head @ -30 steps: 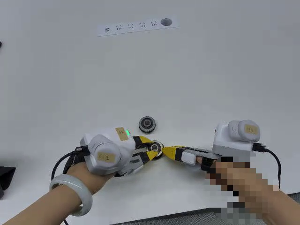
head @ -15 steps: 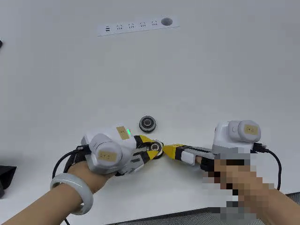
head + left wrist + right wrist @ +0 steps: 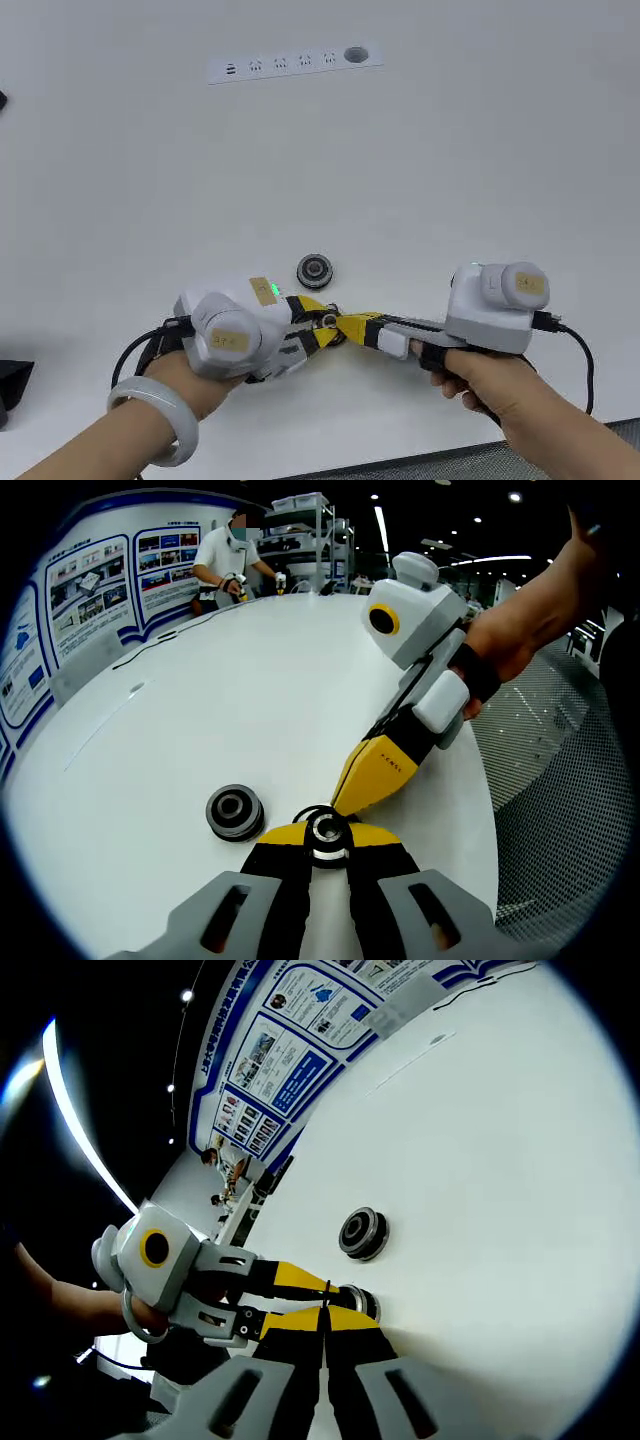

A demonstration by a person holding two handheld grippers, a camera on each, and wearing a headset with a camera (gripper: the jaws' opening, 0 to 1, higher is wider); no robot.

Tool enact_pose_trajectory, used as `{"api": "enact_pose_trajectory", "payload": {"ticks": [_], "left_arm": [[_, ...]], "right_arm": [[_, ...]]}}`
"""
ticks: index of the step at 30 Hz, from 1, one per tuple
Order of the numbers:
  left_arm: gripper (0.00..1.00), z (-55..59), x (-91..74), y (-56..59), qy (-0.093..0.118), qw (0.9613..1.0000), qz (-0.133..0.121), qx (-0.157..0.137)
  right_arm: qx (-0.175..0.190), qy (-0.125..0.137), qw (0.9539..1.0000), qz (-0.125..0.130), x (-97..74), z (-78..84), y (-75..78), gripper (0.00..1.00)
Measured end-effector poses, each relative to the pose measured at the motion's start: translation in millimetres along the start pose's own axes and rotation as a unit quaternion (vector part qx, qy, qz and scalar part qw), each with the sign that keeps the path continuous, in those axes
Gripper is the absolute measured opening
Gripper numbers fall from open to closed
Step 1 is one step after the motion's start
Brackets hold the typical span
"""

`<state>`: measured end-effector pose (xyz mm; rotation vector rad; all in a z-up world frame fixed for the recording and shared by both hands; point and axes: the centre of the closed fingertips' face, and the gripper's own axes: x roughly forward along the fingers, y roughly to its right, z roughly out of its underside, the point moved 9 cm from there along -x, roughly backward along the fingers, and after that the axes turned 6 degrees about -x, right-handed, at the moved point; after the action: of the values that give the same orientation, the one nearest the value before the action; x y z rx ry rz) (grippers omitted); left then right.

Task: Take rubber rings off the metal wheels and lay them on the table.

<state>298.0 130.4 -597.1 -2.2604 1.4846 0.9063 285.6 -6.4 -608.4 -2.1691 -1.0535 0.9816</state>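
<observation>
Left gripper view: metal wheel [image 3: 327, 837] sits clamped between the jaws.

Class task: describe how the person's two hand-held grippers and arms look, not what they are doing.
The left gripper and right gripper each have a pale grey boxy body, tan stickers, yellow-and-black jaws and a black cable. The left shows a green light. A pale bangle circles the left wrist.

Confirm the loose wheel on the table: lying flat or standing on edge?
Lying flat. The metal wheel shows its round face and centre hub upward on the white table.
</observation>
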Motion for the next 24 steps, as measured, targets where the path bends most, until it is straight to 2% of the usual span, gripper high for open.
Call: {"api": "enact_pose_trajectory", "payload": {"ticks": [13, 17, 24], "left_arm": [[0.13, -0.6, -0.4, 0.1, -0.001, 1.0, 0.0, 0.006], [0.14, 0.4, -1.1, -0.1, 0.006, 1.0, 0.001, 0.003], [0.21, -1.4, -9.5, 1.8, 0.026, 0.9996, 0.001, 0.003]], "right_arm": [[0.003, -0.004, 0.9999, 0.013, -3.7, 0.8, 1.8, 0.02], [0.003, -0.005, 0.9998, 0.018, -3.7, 1.3, 2.2, 0.02], [0.002, -0.006, 0.9997, 0.023, -4.4, 2.1, 2.3, 0.02]]}}
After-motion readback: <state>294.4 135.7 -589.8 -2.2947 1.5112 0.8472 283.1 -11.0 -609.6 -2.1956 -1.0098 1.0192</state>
